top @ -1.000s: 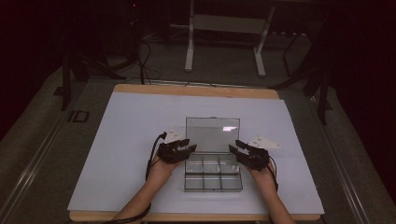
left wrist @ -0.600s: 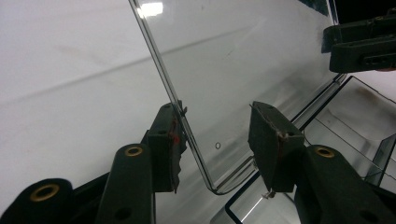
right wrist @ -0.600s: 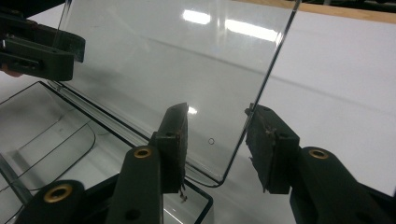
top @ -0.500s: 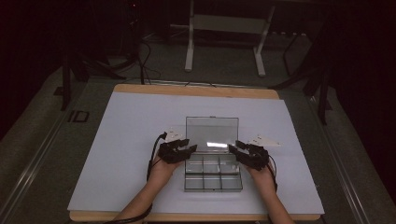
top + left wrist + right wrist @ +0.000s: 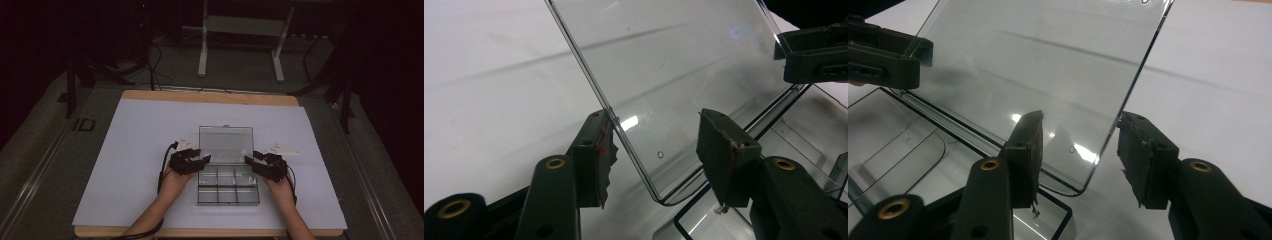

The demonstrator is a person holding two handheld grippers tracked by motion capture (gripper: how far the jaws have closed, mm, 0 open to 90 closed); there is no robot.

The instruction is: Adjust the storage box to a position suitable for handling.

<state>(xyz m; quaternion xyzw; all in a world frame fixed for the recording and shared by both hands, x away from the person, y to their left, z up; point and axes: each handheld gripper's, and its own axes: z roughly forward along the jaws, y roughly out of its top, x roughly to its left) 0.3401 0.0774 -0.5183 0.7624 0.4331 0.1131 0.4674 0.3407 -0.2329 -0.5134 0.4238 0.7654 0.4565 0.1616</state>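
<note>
A clear plastic compartment box (image 5: 227, 186) lies on the white table cover, with its transparent lid (image 5: 226, 144) standing raised at the back. My left gripper (image 5: 203, 160) straddles the lid's left edge and my right gripper (image 5: 249, 160) straddles its right edge. In the left gripper view the lid (image 5: 674, 65) passes between the jaws of my left gripper (image 5: 656, 125), close by one pad and well apart from the other. In the right gripper view the lid (image 5: 1038, 60) has its edge in the gap of my right gripper (image 5: 1081, 122), unpressed. Both pairs of jaws have just been opening.
The white cover (image 5: 150, 130) lies over a wooden table whose edge (image 5: 210, 96) shows at the back. A metal stand (image 5: 240, 30) and cables sit on the dark floor beyond. The opposite gripper (image 5: 816, 55) shows across the lid.
Both hands and the raised lid stay where they were. Any widening of the jaws is too small to make out in the high view.
</note>
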